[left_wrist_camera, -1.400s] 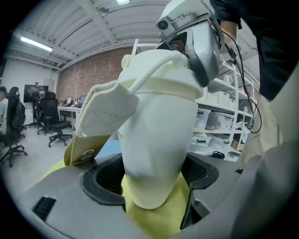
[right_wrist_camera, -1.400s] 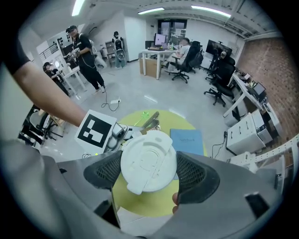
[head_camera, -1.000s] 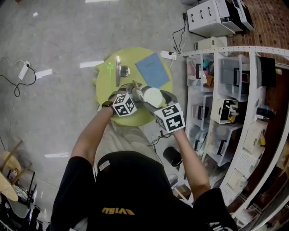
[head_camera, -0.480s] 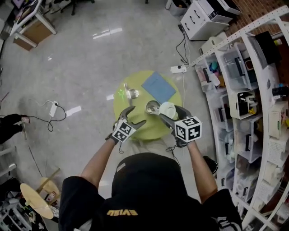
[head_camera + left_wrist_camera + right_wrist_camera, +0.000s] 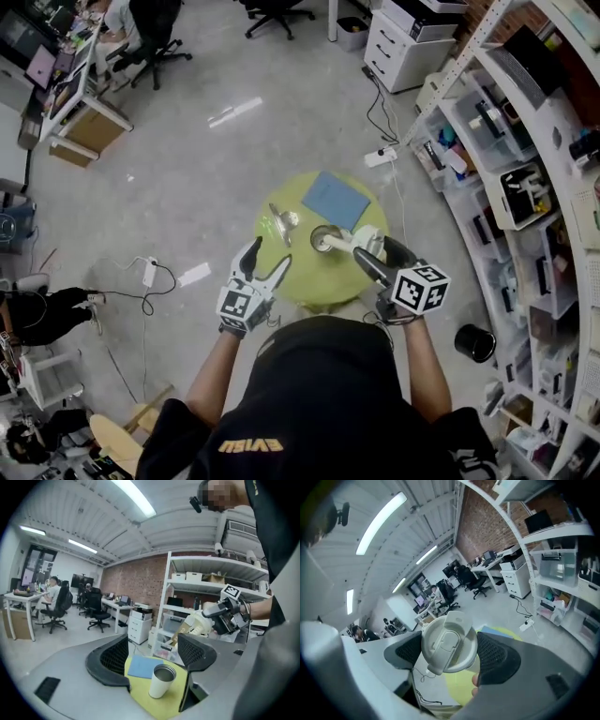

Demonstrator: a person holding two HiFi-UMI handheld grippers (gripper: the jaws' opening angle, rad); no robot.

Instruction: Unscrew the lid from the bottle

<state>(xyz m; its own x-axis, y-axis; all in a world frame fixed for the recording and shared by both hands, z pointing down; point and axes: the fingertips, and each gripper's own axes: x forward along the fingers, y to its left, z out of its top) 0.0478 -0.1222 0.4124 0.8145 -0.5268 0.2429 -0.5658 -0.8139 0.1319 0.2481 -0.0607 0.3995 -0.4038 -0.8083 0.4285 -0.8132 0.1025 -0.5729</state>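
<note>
Lid (image 5: 447, 641) off, clamped in right gripper (image 5: 451, 654), right of centre. Bottle (image 5: 325, 239) open, upright on table (image 5: 309, 278), mid-frame. Left gripper (image 5: 264, 265) jaws apart, just narrowed, empty. Unscrewing looks done; next: set lid down clear of bottle.

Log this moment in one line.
lid: off, in right gripper | bottle: open, upright on table | left gripper: empty, jaws just closing

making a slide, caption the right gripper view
Right tongs grip the white lid, raised with the yellow table behind it.
</note>
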